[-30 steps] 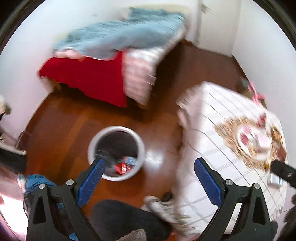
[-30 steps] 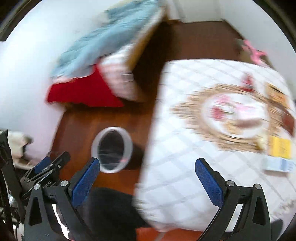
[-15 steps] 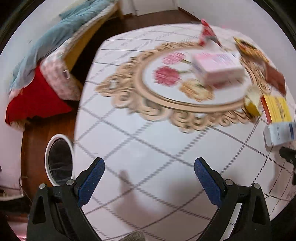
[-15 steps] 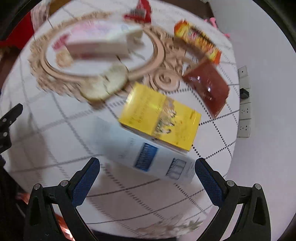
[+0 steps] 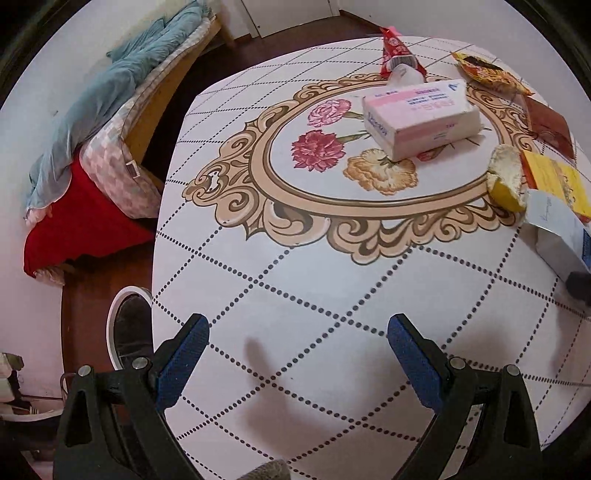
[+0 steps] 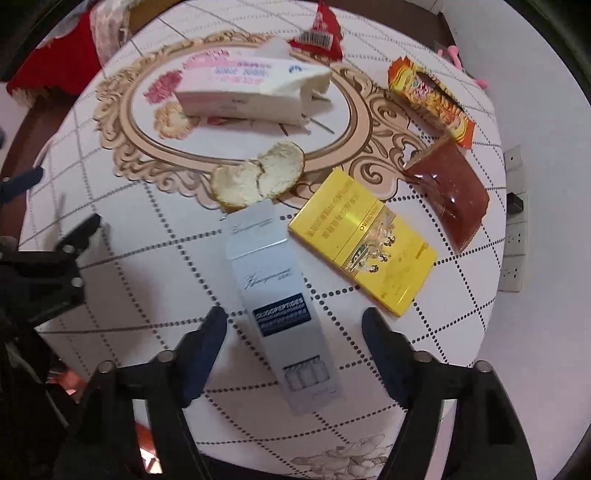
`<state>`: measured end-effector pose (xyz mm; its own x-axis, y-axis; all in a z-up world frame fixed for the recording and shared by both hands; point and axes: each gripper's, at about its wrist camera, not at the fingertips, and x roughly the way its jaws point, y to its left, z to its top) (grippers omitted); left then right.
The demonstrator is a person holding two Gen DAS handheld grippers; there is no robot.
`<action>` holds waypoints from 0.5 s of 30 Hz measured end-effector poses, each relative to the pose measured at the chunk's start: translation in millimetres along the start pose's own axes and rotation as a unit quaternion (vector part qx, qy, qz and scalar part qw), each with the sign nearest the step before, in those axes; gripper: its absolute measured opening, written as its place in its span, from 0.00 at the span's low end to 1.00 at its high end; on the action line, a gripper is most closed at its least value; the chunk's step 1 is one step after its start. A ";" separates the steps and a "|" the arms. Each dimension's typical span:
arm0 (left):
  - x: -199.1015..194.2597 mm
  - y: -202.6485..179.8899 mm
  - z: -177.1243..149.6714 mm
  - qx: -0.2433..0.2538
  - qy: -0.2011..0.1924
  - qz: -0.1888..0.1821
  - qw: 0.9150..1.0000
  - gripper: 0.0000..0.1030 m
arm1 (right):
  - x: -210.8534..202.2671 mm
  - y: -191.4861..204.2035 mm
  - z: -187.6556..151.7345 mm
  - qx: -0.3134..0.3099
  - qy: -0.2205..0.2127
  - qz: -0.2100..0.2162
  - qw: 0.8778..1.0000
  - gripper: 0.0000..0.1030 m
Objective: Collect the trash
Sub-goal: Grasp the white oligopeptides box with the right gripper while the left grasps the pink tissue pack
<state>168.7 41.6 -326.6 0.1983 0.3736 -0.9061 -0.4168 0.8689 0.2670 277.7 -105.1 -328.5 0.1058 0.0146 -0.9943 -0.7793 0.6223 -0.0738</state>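
Both grippers have moved from over the floor to over the table since a sec ago; right gripper has come down further, w/ the white box now lying between its spread fingers, not touched. Left gripper hangs over bare tablecloth, fingers wide apart, nothing held, w/ open room ahead up to the tissue pack. Table's left edge drops off to the floor, where the white-rimmed bin sits just beside it, partly hidden under the cloth. Right side is crowded: yellow box just beside the white box, brown packet and orange wrapper nearer the far-right edge, wall sockets past that edge. Peel touches the white box's far end; red wrapper sits behind the tissue pack. White box reads "COLLAGEN PEPTIDES"-like text on a dark label, only partly legible; script line above it unreadable. Yellow box shows "CHUNGHWA"-type letters, too small to confirm. Red wrapper carries a barcode.
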 end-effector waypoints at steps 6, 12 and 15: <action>-1.2 3.4 9.0 0.019 -0.006 0.004 1.000 0.96 | 8.2 -15.4 -12.5 0.090 -0.012 0.059 0.994 0.44; -13.9 -3.8 53.7 0.111 -0.045 -0.014 0.993 0.96 | -31.0 -46.0 -49.2 0.233 -0.089 0.143 0.958 0.43; -23.0 -13.8 85.3 0.165 -0.062 -0.037 0.984 0.96 | -54.6 -72.8 -51.9 0.286 -0.133 0.139 0.939 0.43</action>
<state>245.6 48.8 -281.4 0.3321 0.3234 -0.8861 -0.0894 0.9460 0.3117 296.6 -191.8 -272.8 0.1577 0.3862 -0.9089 -0.3490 0.8828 0.3145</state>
